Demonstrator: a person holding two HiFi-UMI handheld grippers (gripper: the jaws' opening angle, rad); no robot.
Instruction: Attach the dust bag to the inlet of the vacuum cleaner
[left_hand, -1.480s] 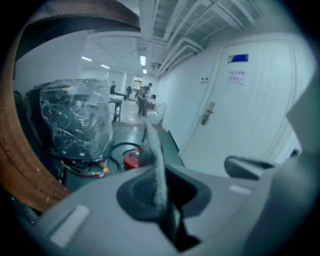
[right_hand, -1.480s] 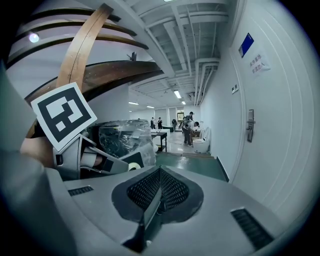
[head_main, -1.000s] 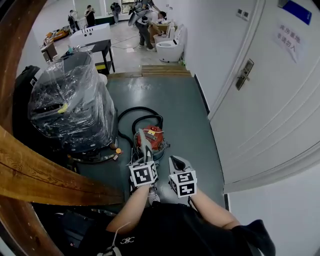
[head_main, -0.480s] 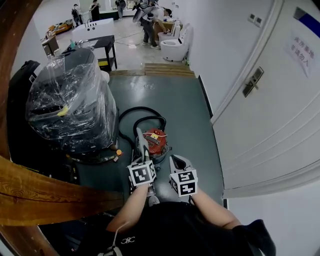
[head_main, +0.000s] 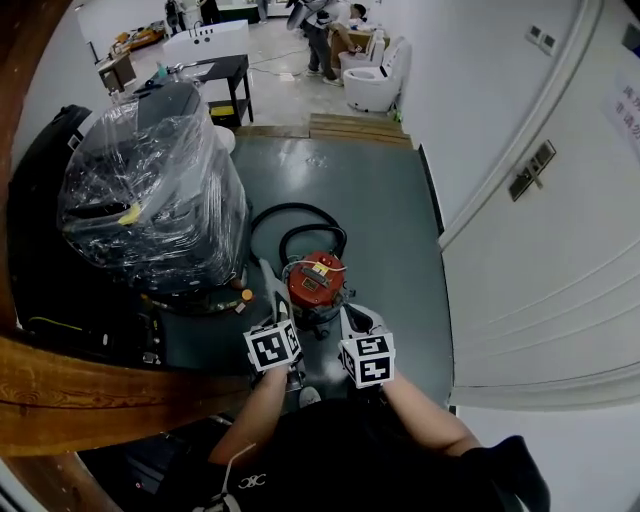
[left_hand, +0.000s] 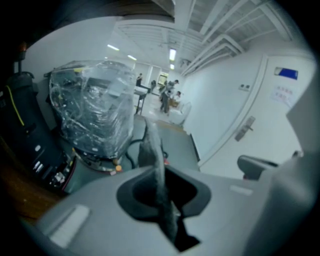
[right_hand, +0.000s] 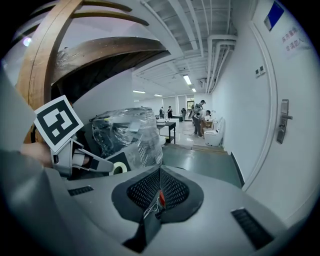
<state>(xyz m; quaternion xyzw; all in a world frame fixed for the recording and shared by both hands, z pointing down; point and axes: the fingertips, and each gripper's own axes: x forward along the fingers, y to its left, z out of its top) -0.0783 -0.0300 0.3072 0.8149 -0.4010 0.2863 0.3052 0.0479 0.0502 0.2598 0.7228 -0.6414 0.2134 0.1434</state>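
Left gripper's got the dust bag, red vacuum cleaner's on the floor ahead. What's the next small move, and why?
Probably lower the left gripper toward the red vacuum cleaner, bringing the dust bag over its top. The bag is clamped edge-on between the jaws but held beside the vacuum, not on it. The right gripper is shut and empty, so it can't help yet.

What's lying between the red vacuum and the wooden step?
Head view: a black hose coils by the vacuum cleaner; beyond it, bare green floor up to the wooden step.

left gripper (head_main: 279, 318) moved left; dust bag (head_main: 269, 286) now beside vacuum cleaner (head_main: 316, 284)
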